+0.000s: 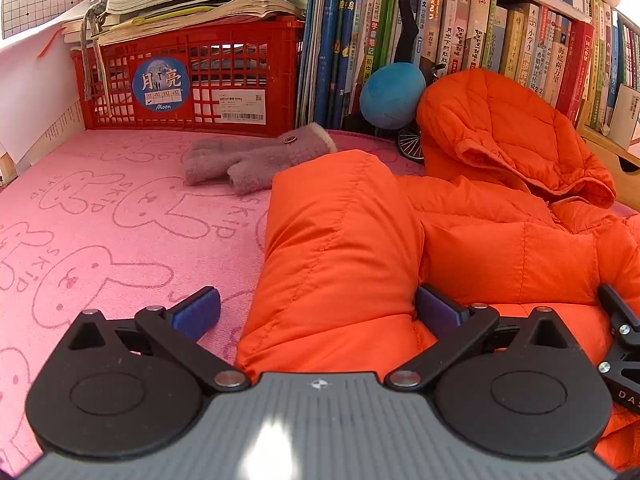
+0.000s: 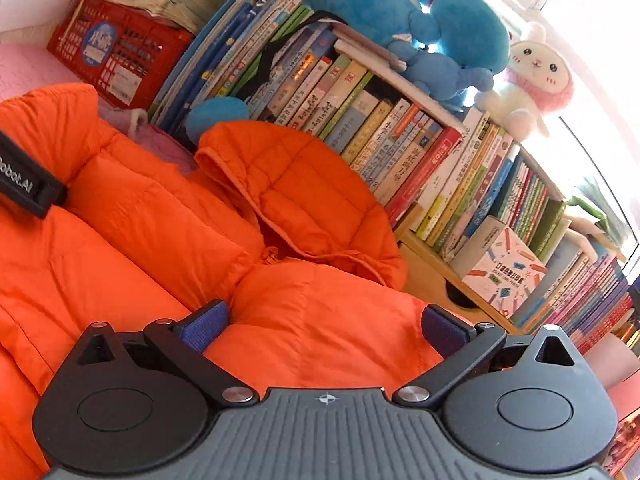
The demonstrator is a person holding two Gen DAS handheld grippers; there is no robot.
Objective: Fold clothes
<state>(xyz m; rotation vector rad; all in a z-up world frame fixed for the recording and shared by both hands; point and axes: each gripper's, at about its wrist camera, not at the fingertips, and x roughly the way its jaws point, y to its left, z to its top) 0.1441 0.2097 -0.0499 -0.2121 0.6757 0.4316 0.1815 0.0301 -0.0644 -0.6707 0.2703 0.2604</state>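
Centrally, an orange puffer jacket (image 1: 460, 240) is spread on the pink rabbit-print cloth (image 1: 100, 220), its hood (image 2: 304, 196) propped at twelve o'clock against the row of books (image 2: 400, 140). The left claw (image 1: 318, 312) is held wide open, with a folded sleeve (image 1: 336, 240) lying between its blue pads. The right claw (image 2: 326, 324) is likewise spread apart over the jacket's body. Grey gloves (image 1: 248, 160) lie at eleven o'clock before a red crate (image 1: 192, 80).

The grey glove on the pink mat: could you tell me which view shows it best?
The left wrist view: the grey glove lies whole before the red crate. In the right wrist view the orange jacket hides nearly all of it.
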